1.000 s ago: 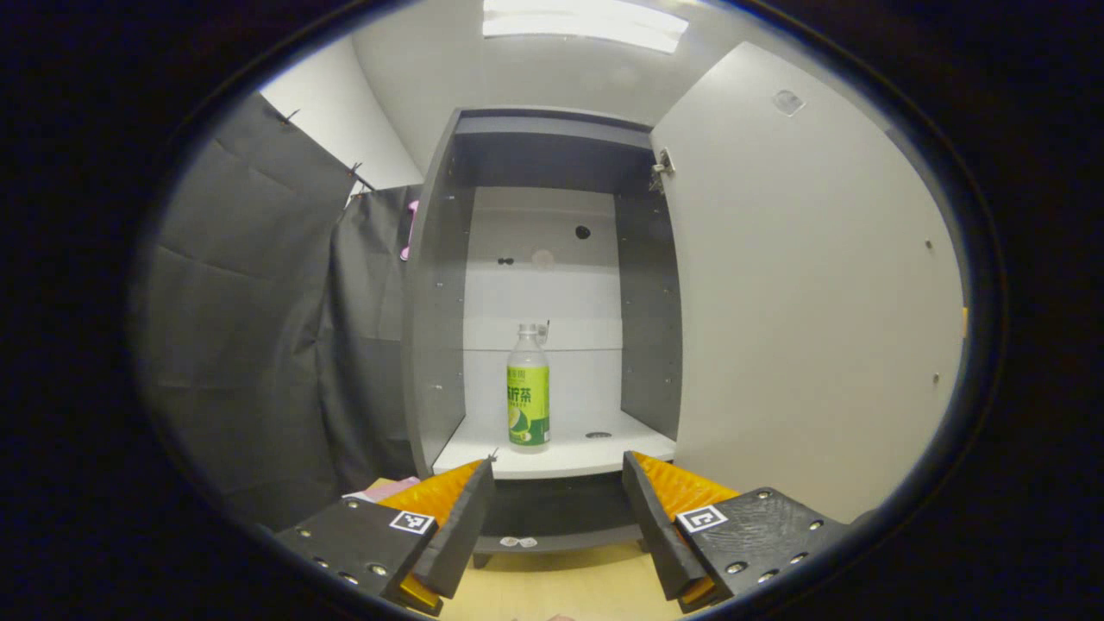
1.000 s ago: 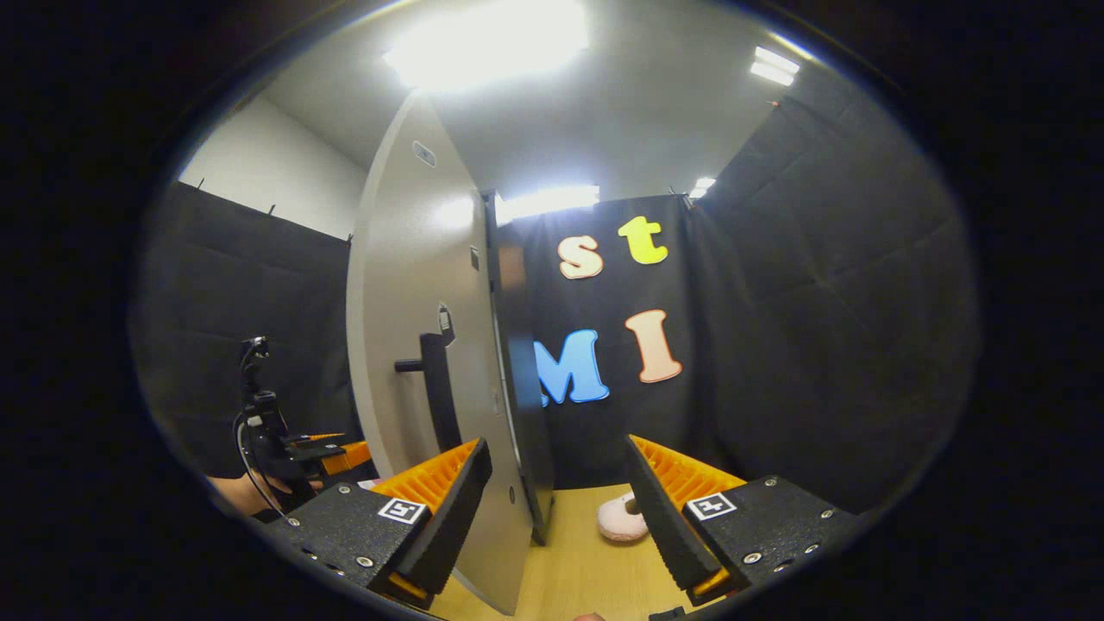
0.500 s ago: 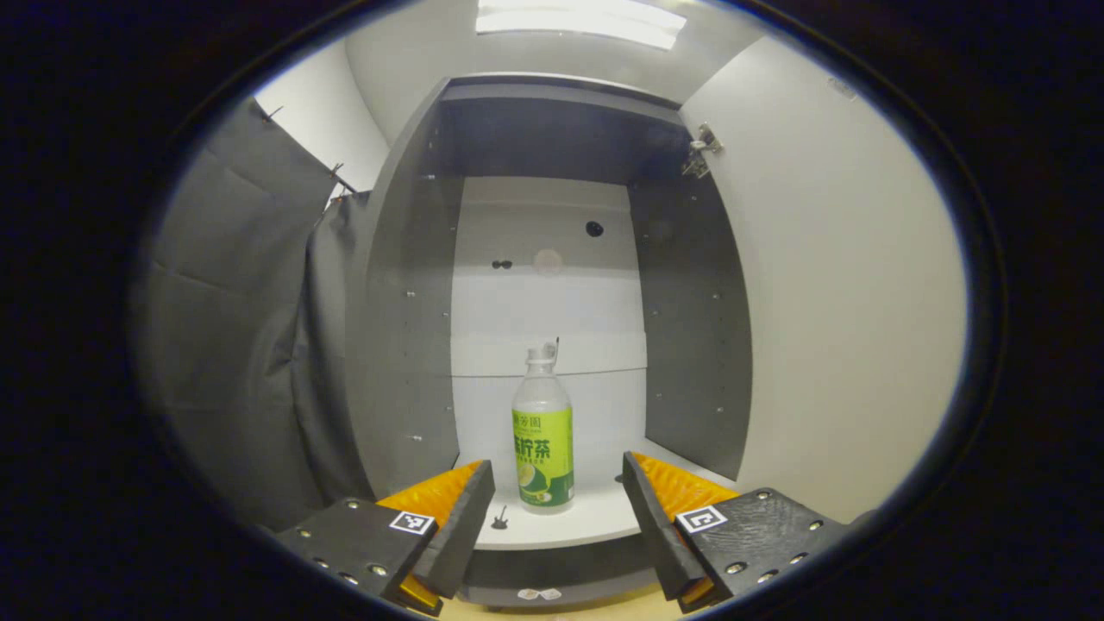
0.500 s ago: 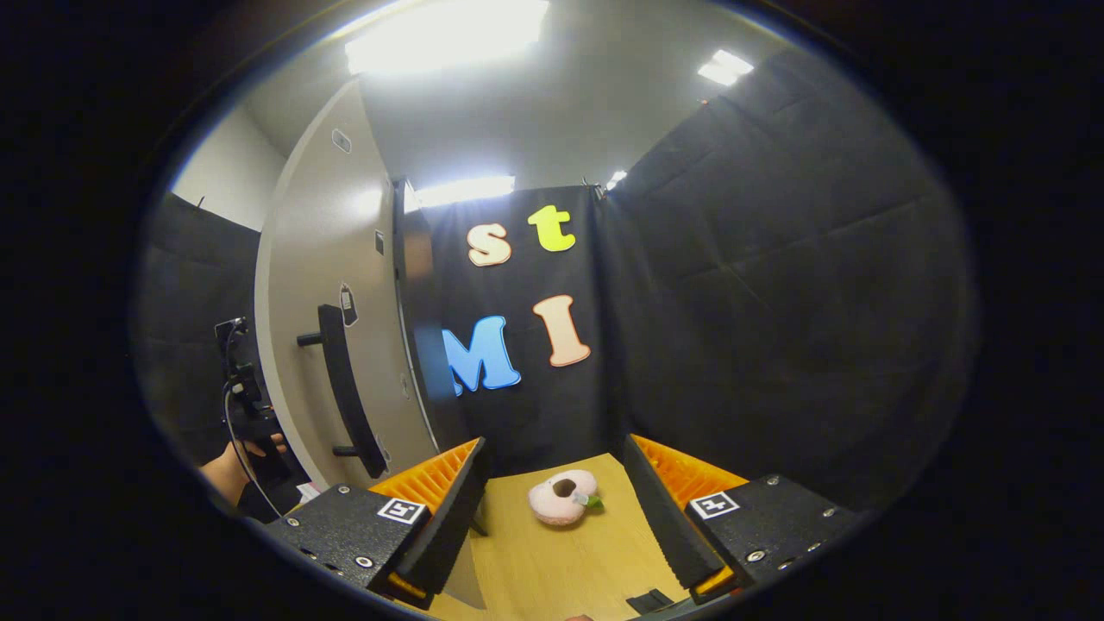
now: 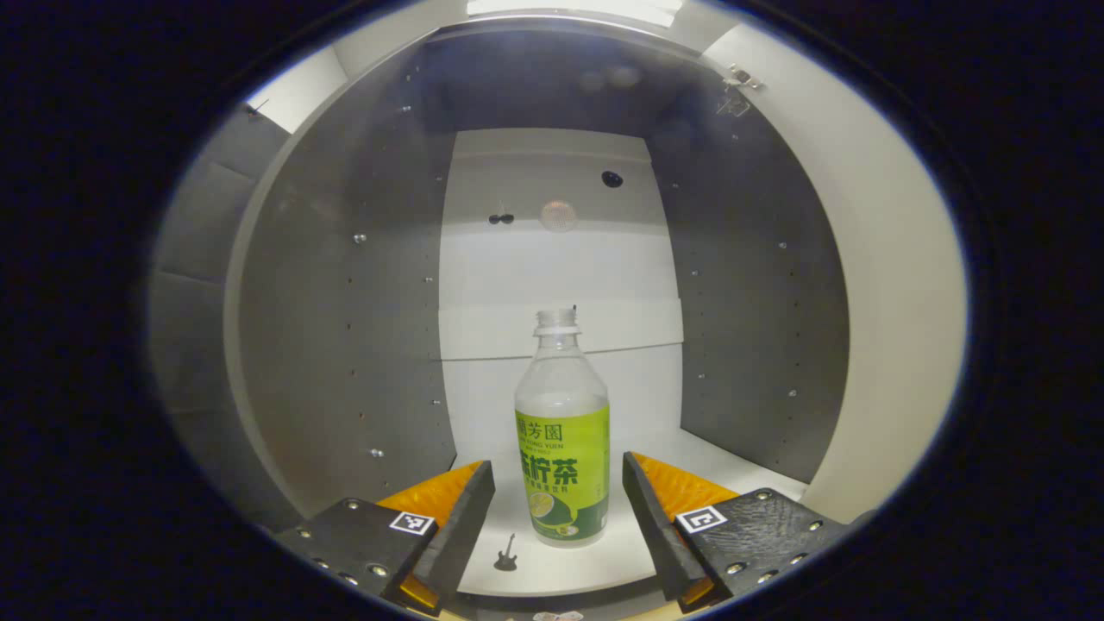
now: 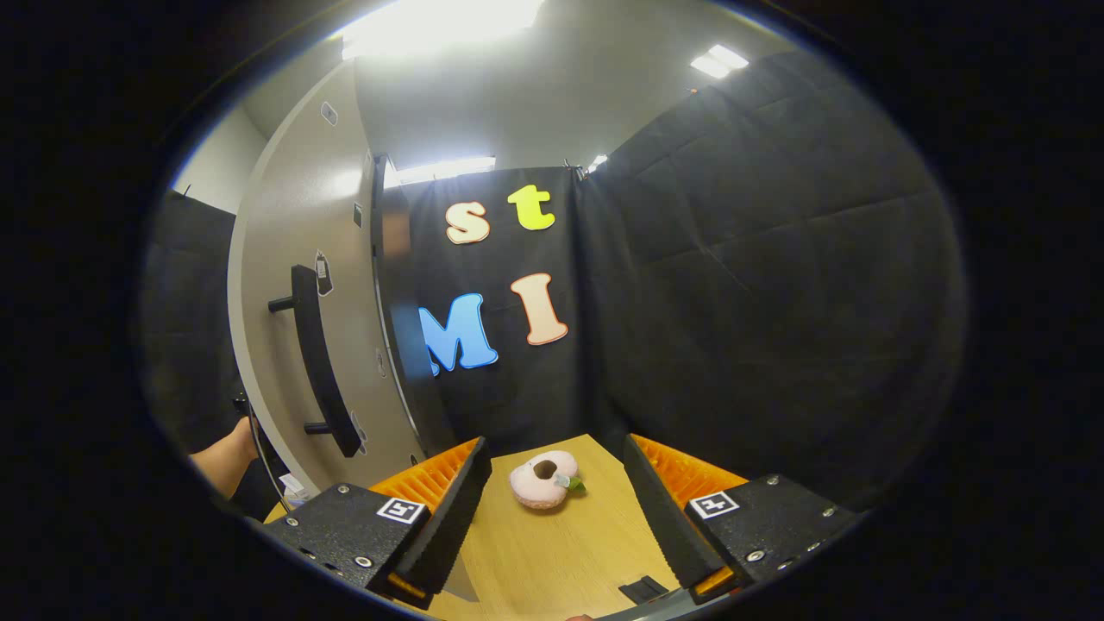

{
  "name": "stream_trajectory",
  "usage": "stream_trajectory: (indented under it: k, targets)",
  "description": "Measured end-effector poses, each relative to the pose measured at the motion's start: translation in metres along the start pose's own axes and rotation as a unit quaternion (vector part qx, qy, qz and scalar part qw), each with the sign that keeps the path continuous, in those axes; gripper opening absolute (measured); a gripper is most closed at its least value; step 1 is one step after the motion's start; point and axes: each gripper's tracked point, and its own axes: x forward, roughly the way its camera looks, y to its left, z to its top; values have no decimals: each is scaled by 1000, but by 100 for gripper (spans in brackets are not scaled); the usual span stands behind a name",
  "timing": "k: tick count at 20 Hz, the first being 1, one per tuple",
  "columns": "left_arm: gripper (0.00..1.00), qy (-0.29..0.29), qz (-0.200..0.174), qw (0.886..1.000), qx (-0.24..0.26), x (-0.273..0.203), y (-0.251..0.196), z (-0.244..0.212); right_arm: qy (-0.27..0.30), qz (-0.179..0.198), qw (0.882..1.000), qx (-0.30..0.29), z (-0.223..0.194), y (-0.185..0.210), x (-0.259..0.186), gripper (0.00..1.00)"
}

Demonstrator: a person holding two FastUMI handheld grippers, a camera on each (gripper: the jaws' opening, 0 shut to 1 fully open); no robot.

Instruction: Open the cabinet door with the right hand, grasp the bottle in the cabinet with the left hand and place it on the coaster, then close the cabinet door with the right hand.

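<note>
1. Left gripper (image 5: 559, 504), bottom centre of left gripper view: fingers spread, one each side of bottle (image 5: 562, 448), not touching it.
2. Bottle upright on white shelf (image 5: 595, 561) inside cabinet (image 5: 345, 328), centre-low in frame; green label, pale cap.
3. Door (image 5: 897, 285) open, along right edge of frame.
4. Right gripper (image 6: 556, 509), bottom of right gripper view: fingers apart, holding nothing, over wood table (image 6: 561, 552).
5. Pink ring-shaped toy (image 6: 543, 479) on table, lower centre.
6. Door w/ dark handle (image 6: 315, 358) at left; a hand (image 6: 226, 453) at lower left edge.
</note>
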Motion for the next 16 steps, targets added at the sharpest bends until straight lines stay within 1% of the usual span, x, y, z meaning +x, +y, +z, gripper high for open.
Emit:
stream_trajectory:
  k: [1, 2, 6, 7, 8, 11, 12, 13, 15, 16]
  targets:
    - [82, 1, 3, 1000, -1, 3, 1, -1, 2, 1, 1000, -3, -1, 0, 0, 95]
    - [86, -1, 6, 1000, -1, 10, 3, 0, 4, 2, 1000, -7, -2, 0, 0, 95]
    - [82, -1, 5, 1000, -2, 25, 1, -2, 10, 3, 1000, -26, -4, 0, 1, 95]
    - [85, -1, 4, 1000, -2, 26, 0, -1, 12, 6, 999, -29, -6, 0, 2, 95]
    - [66, 1, 7, 1000, -3, 28, -1, -1, 14, 8, 999, -32, -7, 0, 3, 95]
    - [66, -1, 9, 1000, -11, 20, -1, 4, 17, 18, 999, -33, -8, -1, 7, 95]
    - [62, -6, 11, 1000, -20, 14, 1, 9, 18, 22, 999, -33, -9, -2, 7, 95]
    - [66, -10, 12, 999, -29, 7, 1, 14, 19, 26, 999, -33, -9, -3, 7, 95]
    - [66, -17, 15, 999, -34, -10, 4, 21, 18, 37, 999, -31, -8, -4, 11, 95]
    - [62, -22, 17, 999, -33, -18, 5, 25, 18, 43, 999, -28, -8, -4, 13, 95]
